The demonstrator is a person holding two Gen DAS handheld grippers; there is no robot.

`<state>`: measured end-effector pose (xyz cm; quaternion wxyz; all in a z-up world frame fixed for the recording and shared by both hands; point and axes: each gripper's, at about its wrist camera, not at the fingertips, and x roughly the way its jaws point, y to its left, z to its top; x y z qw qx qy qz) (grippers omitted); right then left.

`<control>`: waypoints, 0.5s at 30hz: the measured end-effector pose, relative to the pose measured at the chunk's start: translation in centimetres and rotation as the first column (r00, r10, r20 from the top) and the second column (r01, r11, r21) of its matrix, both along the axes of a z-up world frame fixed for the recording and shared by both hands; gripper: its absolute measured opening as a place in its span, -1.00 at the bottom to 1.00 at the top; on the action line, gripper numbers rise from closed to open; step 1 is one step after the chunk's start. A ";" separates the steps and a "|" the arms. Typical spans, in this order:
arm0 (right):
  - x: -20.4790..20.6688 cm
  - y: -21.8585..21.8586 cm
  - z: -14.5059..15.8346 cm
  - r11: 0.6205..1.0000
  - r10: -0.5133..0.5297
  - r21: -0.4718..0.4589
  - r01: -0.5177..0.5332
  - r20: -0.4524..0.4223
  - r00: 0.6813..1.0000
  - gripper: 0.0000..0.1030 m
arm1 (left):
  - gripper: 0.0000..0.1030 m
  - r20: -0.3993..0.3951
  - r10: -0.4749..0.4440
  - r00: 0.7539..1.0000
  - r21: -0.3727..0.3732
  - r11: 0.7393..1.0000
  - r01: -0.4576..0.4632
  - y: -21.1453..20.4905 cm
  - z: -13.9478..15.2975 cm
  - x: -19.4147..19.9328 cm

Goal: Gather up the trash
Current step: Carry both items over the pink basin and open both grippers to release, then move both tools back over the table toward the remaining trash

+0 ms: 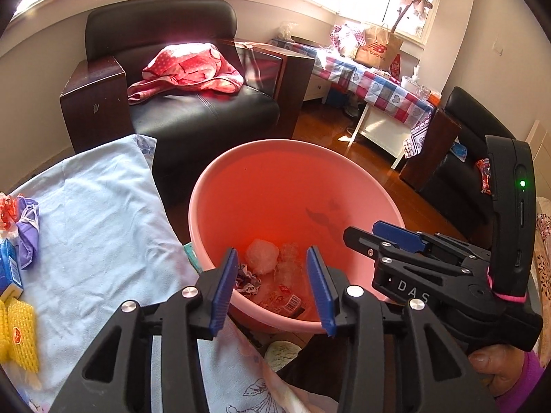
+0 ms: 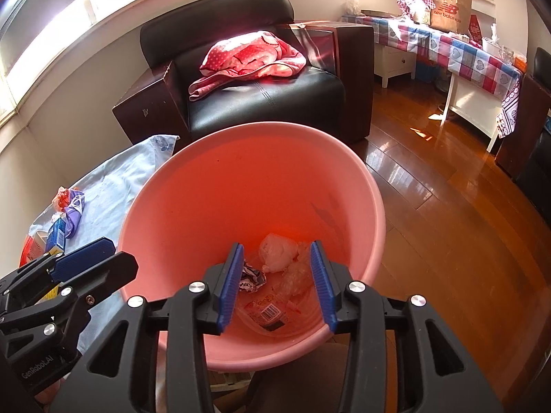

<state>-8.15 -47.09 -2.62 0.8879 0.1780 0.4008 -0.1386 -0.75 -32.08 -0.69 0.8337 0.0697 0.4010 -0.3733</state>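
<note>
A pink bucket point(image 1: 220, 186) point(image 2: 144, 206) stands on the floor beside a light blue cloth-covered surface point(image 1: 100, 213). It holds trash: a white crumpled bag point(image 1: 261, 256) point(image 2: 277, 253), crumpled paper point(image 1: 246, 280) point(image 2: 253, 280), clear plastic and a barcoded wrapper point(image 2: 268, 311). My left gripper point(image 1: 273, 287) is open and empty over the bucket's near rim. My right gripper point(image 2: 277, 284) is open and empty over the bucket; it also shows in the left wrist view point(image 1: 396, 235). On the cloth lie a yellow net point(image 1: 20, 334), a blue carton point(image 1: 10, 268) point(image 2: 56, 234) and a purple wrapper point(image 1: 27, 230) point(image 2: 74, 213).
A black leather armchair point(image 1: 206, 113) point(image 2: 268, 96) with a red dotted garment point(image 1: 193, 69) stands behind the bucket. A table with a checked cloth point(image 1: 378, 82) point(image 2: 475, 55) stands at the right, with wooden floor point(image 2: 447, 223) before it.
</note>
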 end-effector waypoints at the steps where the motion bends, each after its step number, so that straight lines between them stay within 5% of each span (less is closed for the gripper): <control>1: 0.0 0.1 0.2 1.000 0.002 -0.002 -0.002 0.004 1.000 -0.20 | -0.20 0.009 0.002 1.000 -0.002 1.000 -0.002 0.3 0.2 -0.2; 15: 0.3 4.7 2.3 0.995 0.093 -0.031 -0.092 0.058 0.994 -0.20 | -0.18 0.093 0.106 0.990 -0.043 0.994 -0.103 7.1 3.1 -1.0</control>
